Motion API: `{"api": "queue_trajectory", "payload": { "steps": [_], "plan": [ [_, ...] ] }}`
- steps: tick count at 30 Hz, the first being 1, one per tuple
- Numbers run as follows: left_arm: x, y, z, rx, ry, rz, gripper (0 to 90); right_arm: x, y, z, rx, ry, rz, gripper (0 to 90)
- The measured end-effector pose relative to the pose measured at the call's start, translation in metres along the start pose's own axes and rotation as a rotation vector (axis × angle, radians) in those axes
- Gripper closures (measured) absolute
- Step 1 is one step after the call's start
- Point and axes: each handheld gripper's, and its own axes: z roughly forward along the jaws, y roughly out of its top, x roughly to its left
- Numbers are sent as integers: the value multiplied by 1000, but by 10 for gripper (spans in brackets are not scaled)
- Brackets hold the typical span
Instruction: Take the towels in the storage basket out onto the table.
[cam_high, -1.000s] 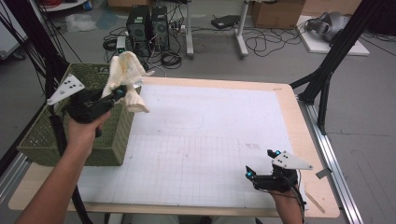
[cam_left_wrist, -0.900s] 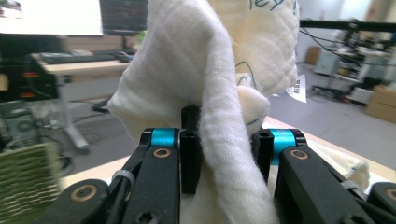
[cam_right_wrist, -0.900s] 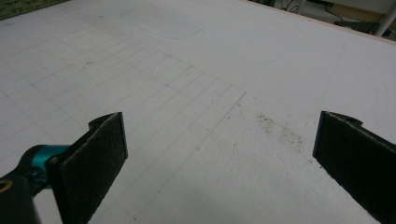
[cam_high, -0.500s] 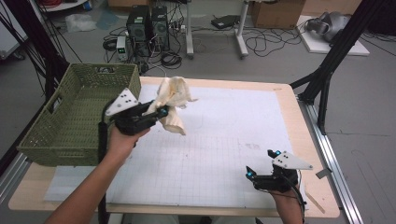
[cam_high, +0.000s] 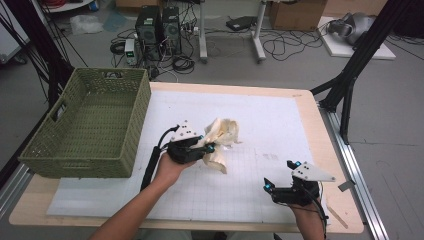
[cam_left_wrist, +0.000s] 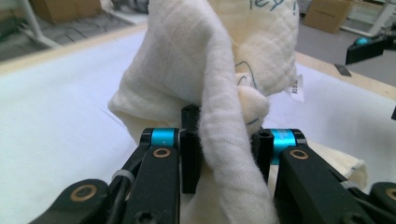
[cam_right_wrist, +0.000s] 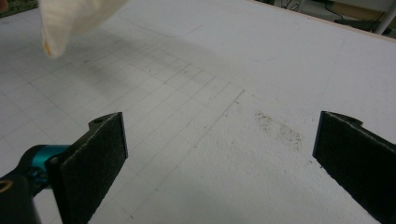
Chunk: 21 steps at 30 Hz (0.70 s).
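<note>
basket (cam_high: 87, 127) on table (cam_high: 305, 107) L edge | cloth (cam_high: 220, 137) R of basket, mid-table

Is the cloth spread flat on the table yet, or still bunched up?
Bunched: the cloth hangs crumpled from the left gripper, whose jaws pinch a thick fold.

Grey floor (cam_high: 400, 125) strewn with black cables (cam_high: 280, 45), two computer towers (cam_high: 160, 25) and cardboard boxes (cam_high: 295, 12) behind the table.

The cream cloth (cam_left_wrist: 201, 70) bears blue handwriting and a small white tag (cam_left_wrist: 295, 88), neither legible.
</note>
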Motion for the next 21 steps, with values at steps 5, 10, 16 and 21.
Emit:
{"api": "queue_trajectory", "payload": {
  "steps": [5,10,16,21],
  "plan": [
    [-7,-11,21,64,-15,-8,709,0,0,0,3,2,-4,23],
    [-8,-24,35,136,-1,-24,632,0,0,0,1,3,1,23],
    [-5,-23,34,125,59,-36,284,-1,0,0,5,1,1,23],
    [3,-16,12,54,105,-12,207,-1,-1,1,7,3,2,23]
  ]
}}
